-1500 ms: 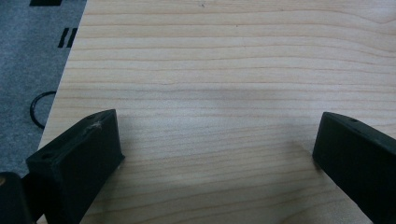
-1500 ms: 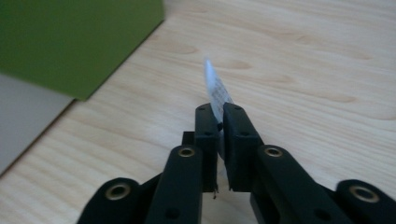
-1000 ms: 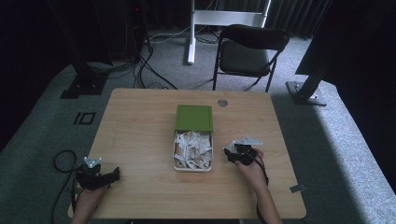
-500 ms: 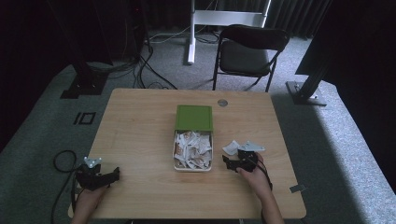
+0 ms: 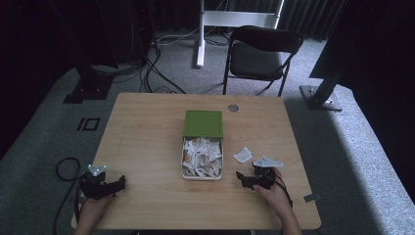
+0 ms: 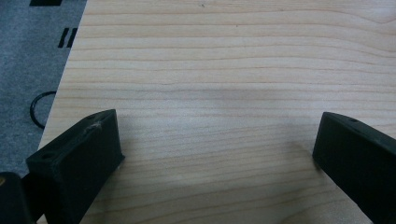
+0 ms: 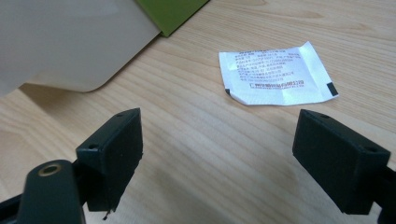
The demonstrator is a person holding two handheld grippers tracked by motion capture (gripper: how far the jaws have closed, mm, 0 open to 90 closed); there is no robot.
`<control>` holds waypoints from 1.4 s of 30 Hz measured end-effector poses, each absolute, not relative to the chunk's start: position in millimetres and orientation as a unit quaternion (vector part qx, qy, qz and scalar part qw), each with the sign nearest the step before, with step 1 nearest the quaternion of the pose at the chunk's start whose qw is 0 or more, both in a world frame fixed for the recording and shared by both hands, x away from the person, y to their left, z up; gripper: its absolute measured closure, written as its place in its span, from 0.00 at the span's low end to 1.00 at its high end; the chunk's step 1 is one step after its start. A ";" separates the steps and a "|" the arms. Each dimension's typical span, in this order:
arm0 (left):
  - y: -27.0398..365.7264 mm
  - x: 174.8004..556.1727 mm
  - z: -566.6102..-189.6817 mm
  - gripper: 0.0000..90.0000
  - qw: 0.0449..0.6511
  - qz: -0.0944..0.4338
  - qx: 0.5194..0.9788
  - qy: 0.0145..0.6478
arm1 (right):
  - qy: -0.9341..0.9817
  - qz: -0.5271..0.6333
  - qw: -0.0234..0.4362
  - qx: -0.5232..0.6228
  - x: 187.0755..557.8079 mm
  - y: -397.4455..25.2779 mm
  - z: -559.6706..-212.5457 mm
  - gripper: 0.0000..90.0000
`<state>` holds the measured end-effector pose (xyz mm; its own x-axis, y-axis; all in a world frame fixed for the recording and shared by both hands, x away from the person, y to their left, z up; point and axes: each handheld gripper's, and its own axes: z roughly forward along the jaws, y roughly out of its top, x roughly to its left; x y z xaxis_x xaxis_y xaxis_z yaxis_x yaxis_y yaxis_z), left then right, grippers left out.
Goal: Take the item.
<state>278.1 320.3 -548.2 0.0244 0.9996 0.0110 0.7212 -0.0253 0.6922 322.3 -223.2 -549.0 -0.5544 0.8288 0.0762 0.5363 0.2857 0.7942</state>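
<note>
The white sachet [image 7: 276, 76] lies flat on the table [image 5: 147, 142] just beyond the right gripper [image 7: 224, 163], whose jaws stand apart.

Dim, dark-edged room from above; close views bright and sharp

The left gripper [image 6: 217, 154] looks down along its two black jaws, which stand wide apart with nothing between them: one rises at 8 o'clock, the other at 4 o'clock. Between and beyond them lies the bare wooden table [image 6: 224, 70], its grain running side to side. At 10 o'clock the table's edge gives way to grey carpet [image 6: 32, 60], where a black cable loop [image 6: 39, 108] curves at 9 o'clock.
</note>
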 end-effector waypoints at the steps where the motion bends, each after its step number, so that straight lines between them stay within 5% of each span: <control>1: 320.3 278.1 -548.3 0.02 0.263 0.264 0.665 0.647 | 0.779 0.411 0.183 0.438 321.0 -224.7 -548.7 0.18; 28: 320.1 277.6 -548.3 0.02 0.262 0.265 0.665 0.648 | 0.832 0.390 0.150 0.365 295.0 -250.2 -551.7 0.16; 42: 320.1 277.6 -548.2 0.02 0.262 0.265 0.665 0.648 | 0.833 0.356 0.171 0.387 289.5 -270.2 -552.0 0.16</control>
